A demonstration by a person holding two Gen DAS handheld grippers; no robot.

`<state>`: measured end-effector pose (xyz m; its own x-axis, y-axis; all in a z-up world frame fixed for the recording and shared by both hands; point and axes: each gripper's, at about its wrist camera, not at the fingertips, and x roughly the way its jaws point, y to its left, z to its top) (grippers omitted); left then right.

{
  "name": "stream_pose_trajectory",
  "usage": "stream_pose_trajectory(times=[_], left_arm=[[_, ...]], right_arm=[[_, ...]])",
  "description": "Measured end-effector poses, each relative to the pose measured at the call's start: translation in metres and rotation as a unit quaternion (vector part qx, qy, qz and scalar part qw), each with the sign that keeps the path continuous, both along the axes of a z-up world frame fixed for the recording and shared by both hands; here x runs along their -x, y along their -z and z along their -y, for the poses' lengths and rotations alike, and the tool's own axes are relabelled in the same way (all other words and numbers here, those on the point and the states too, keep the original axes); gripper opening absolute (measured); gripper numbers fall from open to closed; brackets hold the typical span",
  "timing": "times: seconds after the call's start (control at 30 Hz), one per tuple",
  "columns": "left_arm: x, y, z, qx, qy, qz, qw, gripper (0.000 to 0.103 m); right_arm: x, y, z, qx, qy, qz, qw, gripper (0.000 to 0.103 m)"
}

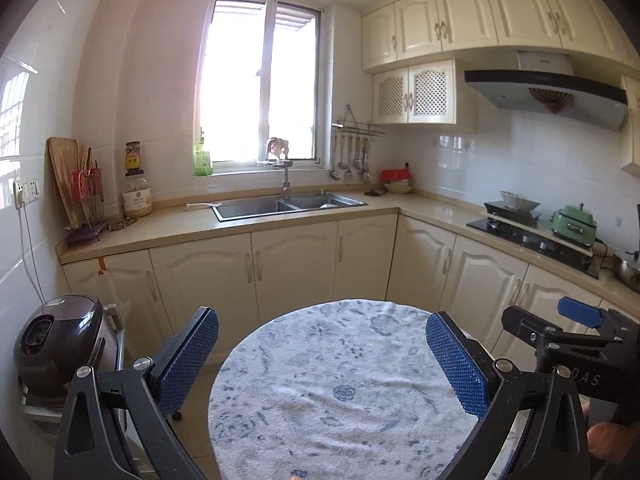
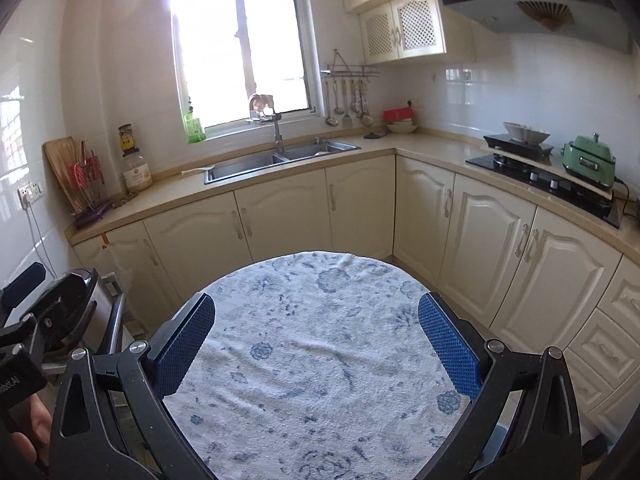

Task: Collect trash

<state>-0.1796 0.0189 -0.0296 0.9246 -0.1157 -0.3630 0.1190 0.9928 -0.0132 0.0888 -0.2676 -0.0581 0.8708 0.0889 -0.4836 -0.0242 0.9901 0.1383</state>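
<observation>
My left gripper (image 1: 322, 330) is open above a round table (image 1: 340, 400) covered in a white cloth with a blue pattern; nothing lies between its blue pads (image 1: 188, 360). My right gripper (image 2: 316, 320) is open over the same table (image 2: 312, 380), its pads (image 2: 450, 346) wide apart and empty. The right gripper's body (image 1: 572, 344) shows at the right edge of the left wrist view, and the left gripper's body (image 2: 36, 320) shows at the left edge of the right wrist view. No trash is visible on the cloth.
An L-shaped counter (image 1: 224, 228) holds a double sink (image 1: 288, 204), jars (image 1: 137, 196) and a knife rack (image 1: 86, 196). A stove (image 1: 532, 236) and a green cooker (image 1: 574, 226) stand to the right. A dark rice cooker (image 1: 56, 340) sits low at left. Cream cabinets (image 2: 520, 248) line the walls.
</observation>
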Motion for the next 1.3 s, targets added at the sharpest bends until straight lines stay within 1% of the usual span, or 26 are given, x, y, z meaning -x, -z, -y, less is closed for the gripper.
stream_pose_trajectory(times=[0.03,0.13,0.17,0.3,0.47,0.7,0.87,1.03,1.3], left_arm=[[-0.008,-0.003,-0.001,-0.002,-0.002,-0.003,1.0,0.102],[-0.007,-0.003,0.002,-0.004,-0.012,-0.008,0.9999,0.102],[-0.015,-0.007,0.001,-0.004,-0.013,-0.009,0.9999,0.102],[-0.02,-0.013,0.001,-0.005,-0.017,-0.001,0.9998,0.102],[-0.024,-0.011,0.003,0.001,-0.02,-0.005,0.9998,0.102],[-0.028,-0.011,0.008,-0.01,-0.02,0.002,0.9997,0.102],[-0.029,-0.005,0.009,0.005,-0.013,-0.007,0.9999,0.102],[-0.029,-0.007,0.011,0.015,-0.013,-0.008,0.9998,0.102],[-0.012,-0.001,0.018,0.025,-0.01,0.002,0.9996,0.102]], right_arm=[[0.002,-0.001,-0.002,0.0,-0.001,0.003,1.0,0.103],[0.005,-0.005,-0.008,0.002,-0.003,0.009,1.0,0.103],[0.006,-0.006,-0.01,0.003,-0.004,0.01,1.0,0.103],[0.009,-0.007,-0.014,0.008,-0.004,0.015,1.0,0.103],[0.012,-0.008,-0.011,0.008,-0.001,0.018,1.0,0.103],[0.013,-0.008,-0.01,0.004,0.001,0.017,1.0,0.103],[0.014,-0.008,-0.011,0.005,0.0,0.021,1.0,0.103],[0.013,-0.008,-0.012,0.004,-0.002,0.019,1.0,0.103],[0.011,-0.006,-0.015,0.002,-0.005,0.018,1.0,0.103]])
